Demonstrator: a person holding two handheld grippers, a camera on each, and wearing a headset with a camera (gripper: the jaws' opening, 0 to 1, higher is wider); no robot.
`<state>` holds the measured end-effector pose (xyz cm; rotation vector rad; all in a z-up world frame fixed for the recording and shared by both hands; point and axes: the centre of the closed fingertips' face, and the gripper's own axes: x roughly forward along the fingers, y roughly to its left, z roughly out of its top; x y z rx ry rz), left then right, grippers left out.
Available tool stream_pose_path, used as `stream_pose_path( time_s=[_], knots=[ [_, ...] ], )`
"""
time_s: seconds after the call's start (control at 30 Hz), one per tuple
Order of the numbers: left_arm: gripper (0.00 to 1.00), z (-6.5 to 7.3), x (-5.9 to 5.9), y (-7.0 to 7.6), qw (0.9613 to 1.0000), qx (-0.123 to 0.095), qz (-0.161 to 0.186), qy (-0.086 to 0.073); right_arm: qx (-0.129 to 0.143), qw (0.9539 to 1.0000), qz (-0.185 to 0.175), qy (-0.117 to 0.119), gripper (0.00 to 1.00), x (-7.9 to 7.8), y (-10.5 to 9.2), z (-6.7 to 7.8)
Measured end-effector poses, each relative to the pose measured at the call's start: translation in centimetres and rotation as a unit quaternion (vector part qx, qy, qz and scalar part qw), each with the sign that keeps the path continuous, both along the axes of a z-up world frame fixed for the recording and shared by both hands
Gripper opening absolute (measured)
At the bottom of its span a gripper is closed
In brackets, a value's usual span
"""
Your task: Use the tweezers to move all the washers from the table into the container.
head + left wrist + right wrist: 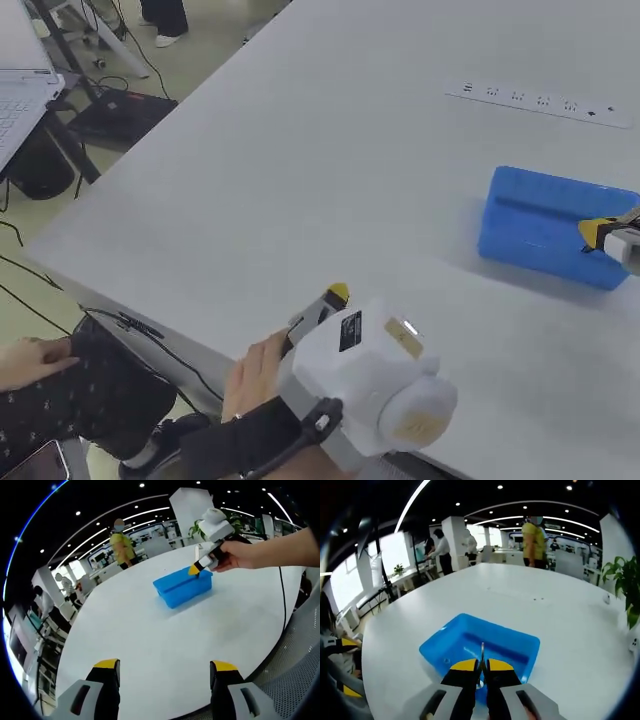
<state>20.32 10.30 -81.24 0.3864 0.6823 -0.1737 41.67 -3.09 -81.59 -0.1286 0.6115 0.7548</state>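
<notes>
The edge of the head view cuts off the right gripper [604, 234]; whether the tweezers [482, 652] grip anything is too small to tell.

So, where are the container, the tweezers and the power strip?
container [470, 640]: right gripper view, bare floor.
tweezers [482, 652]: right gripper view, thin metal tip.
power strip [540, 103]: head view, its middle.

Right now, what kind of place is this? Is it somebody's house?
Not a house. It looks like a big open office or lab: there is a long white table, round ceiling lights in rows overhead, and people standing among other desks further back.
</notes>
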Motion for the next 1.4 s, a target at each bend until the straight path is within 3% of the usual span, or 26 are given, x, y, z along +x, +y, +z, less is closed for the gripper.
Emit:
stream_pose_path(
  time_s=[0.47, 0.67, 1.03, 1.4],
  knots=[
    [0.75, 0.4, 0.1, -0.3, 0.9999, -0.006, -0.005, -0.011, -0.026, 0.9996, -0.006, 0.008, 0.03, -0.3, -0.8, -1.1],
    [0.75, 0.2, 0.0, -0.5, 0.9999, -0.003, -0.011, -0.005, -0.017, 0.9996, -0.016, 0.015, 0.03, -0.3, -1.2, -1.2],
    [0.75, 0.4, -0.1, -0.5, 0.9999, -0.001, -0.011, -0.006, -0.013, 0.9999, -0.006, -0.009, 0.03, -0.7, -0.8, 1.0],
    [0.74, 0.6, -0.1, -0.5, 0.9998, 0.000, -0.015, -0.012, 0.042, 0.9986, -0.016, -0.027, 0.02, -1.2, -1.1, 5.6]
  ],
)
